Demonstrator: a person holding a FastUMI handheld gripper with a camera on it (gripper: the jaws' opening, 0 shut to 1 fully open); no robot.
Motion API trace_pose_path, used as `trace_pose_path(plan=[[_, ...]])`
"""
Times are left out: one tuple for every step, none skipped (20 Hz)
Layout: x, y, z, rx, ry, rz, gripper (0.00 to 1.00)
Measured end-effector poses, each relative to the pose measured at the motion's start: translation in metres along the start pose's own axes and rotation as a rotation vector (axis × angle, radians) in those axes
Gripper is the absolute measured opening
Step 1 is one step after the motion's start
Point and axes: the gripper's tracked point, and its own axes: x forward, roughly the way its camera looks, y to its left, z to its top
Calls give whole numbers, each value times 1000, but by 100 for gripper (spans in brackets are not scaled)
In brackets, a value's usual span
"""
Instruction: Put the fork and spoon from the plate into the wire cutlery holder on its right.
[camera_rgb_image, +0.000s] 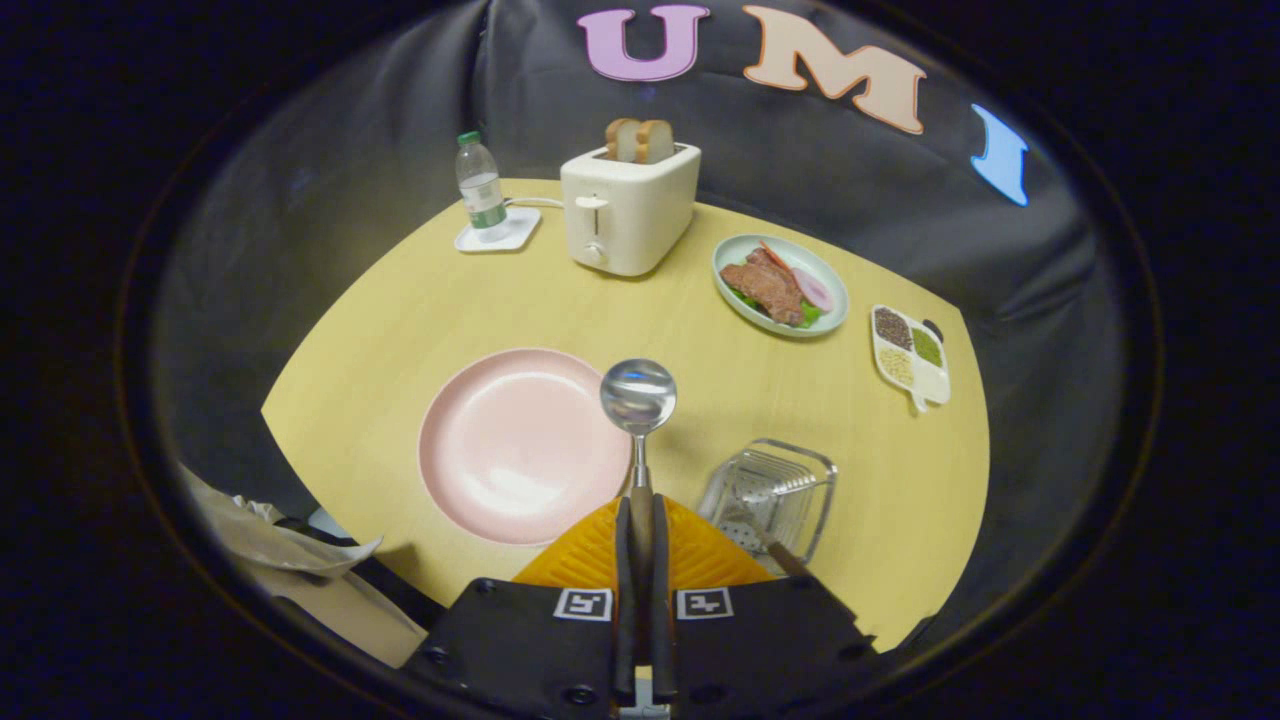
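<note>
My gripper (641, 520) is shut on the spoon's handle. The spoon (638, 398) sticks out ahead of the fingers, its shiny round bowl hanging over the right rim of the pink plate (500, 440). No cutlery lies on the plate. The wire cutlery holder (790, 480) stands on the table to the right of the fingers. The fork (762, 535) leans inside the holder, tines down in it, brown handle pointing back toward me.
On the far side of the yellow table (400, 300) stand a white toaster (628, 208) with bread, a water bottle (481, 187) on a small white tray, a plate of meat and greens (781, 285) and a divided dish of seeds (908, 355). A person's sleeve (270, 540) lies left of the gripper.
</note>
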Motion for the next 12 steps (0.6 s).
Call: trace_pose_path(plan=[[-4, -12, -1, -1, 14, -7, 9], [-7, -22, -3, -2, 27, -14, 9], [-11, -33, -5, -7, 41, -21, 9], [-13, -41, -10, -14, 60, -24, 9], [-15, -49, -14, -22, 79, -27, 9], [-17, -56, -19, -32, 104, -27, 9], [-17, -62, -23, -44, 126, -28, 9], [-18, -67, -27, -55, 146, -29, 9], [-19, -70, -31, -62, 168, -27, 9], [-20, -73, -35, -71, 193, -24, 9], [-20, -75, -40, -81, 218, -20, 10], [-20, -77, -43, -89, 240, -19, 10]])
